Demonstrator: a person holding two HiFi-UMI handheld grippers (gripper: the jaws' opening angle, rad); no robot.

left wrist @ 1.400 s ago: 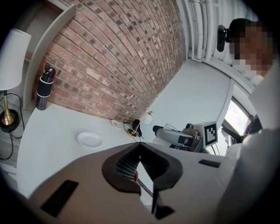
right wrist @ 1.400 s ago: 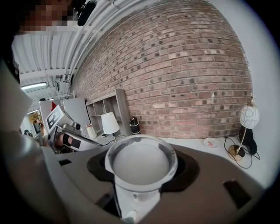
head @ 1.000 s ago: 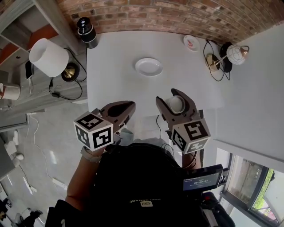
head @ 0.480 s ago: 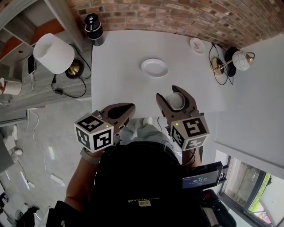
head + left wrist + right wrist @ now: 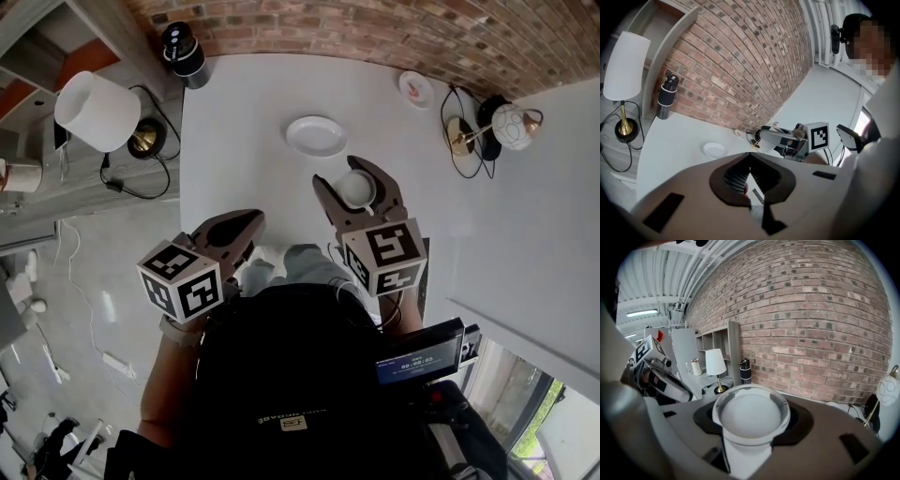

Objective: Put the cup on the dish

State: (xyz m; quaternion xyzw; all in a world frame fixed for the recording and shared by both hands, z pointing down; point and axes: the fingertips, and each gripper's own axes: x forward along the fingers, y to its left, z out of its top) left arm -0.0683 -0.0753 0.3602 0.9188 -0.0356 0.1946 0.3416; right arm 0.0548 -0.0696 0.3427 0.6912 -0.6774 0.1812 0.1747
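A white cup [image 5: 356,187] sits upright between the jaws of my right gripper [image 5: 356,180], which is shut on it above the white table [image 5: 234,122]. The empty white dish [image 5: 316,136] lies on the table just beyond and slightly left of the cup. In the right gripper view the cup [image 5: 751,416] fills the middle, clamped by the right gripper [image 5: 751,422]. My left gripper [image 5: 251,220] hangs shut and empty off the table's near edge. In the left gripper view, past the left gripper [image 5: 750,161], the dish [image 5: 714,150] lies on the table.
A black bottle [image 5: 183,52] stands at the table's far left corner by the brick wall. A small saucer [image 5: 415,89] and a globe lamp [image 5: 511,127] with cables are at the far right. A white-shaded lamp [image 5: 92,111] stands on the shelf unit to the left.
My right gripper has carried the cup forward over the table, closer to the dish. The left gripper has stayed shut, drifting slightly left.
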